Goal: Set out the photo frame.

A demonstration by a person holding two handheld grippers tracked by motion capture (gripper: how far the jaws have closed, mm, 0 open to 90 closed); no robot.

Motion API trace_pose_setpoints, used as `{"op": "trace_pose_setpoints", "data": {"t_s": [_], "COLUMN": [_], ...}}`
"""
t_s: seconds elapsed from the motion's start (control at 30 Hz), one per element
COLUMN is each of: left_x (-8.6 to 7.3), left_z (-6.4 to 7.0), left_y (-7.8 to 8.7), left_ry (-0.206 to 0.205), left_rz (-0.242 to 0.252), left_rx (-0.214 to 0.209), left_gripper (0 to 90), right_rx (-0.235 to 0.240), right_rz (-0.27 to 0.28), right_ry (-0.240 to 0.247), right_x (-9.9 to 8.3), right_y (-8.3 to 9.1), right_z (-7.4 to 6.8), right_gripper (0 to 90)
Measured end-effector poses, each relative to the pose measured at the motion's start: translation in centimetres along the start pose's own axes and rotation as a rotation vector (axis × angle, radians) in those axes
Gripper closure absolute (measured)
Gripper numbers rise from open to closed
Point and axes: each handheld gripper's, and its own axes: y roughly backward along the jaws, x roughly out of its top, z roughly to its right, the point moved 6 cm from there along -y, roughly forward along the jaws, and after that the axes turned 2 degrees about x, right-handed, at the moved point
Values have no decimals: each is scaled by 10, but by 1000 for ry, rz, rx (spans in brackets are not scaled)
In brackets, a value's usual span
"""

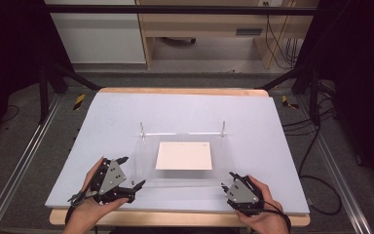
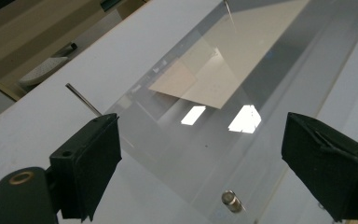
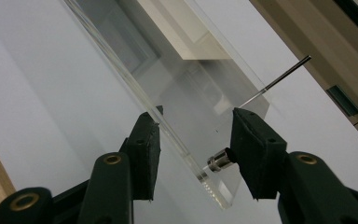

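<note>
Acrylic plate lies flat mid-bench over paper; your right tool straddles its near corner, barely gapped, left tool spread wide. Close squarely, lift evenly.

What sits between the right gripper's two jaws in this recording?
In the right gripper view, the clear acrylic plate's near edge and a small metal stud lie between the jaws of the right gripper.

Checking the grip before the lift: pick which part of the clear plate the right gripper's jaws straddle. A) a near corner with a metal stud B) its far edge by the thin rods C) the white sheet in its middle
A: the right gripper has a jaw on each side of the clear plate at the corner with the metal stud.
</note>
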Motion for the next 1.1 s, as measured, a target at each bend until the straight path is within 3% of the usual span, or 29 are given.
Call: {"op": "trace_pose_setpoints", "data": {"t_s": [0.13, 0.2, 0.3, 0.73, 0.97, 1.1], "left_x": [-4, -5, -4, -4, -7, -2], "left_z": [12, 16, 23, 38, 44, 48], "left_y": [-3, -5, -7, -12, -18, -20], "left_ry": [-95, -122, -142, -237, -305, -333], "left_rz": [-24, -36, -36, -56, -84, -59], "left_rx": [3, -3, -30, -43, -18, 1], "left_gripper": [196, 206, 233, 356, 406, 438], "right_rx": [-1, -1, -2, 0, -2, -1], "right_rz": [0, -2, 1, 2, 6, 6], "right_ry": [-3, -5, -7, -6, -9, -12], "right_x": [0, 0, 1, 1, 2, 2], "right_y": [0, 0, 0, 0, 1, 1], "right_z": [0, 0, 0, 1, 2, 2], "right_gripper": [532, 532, 533, 533, 533, 533]}}
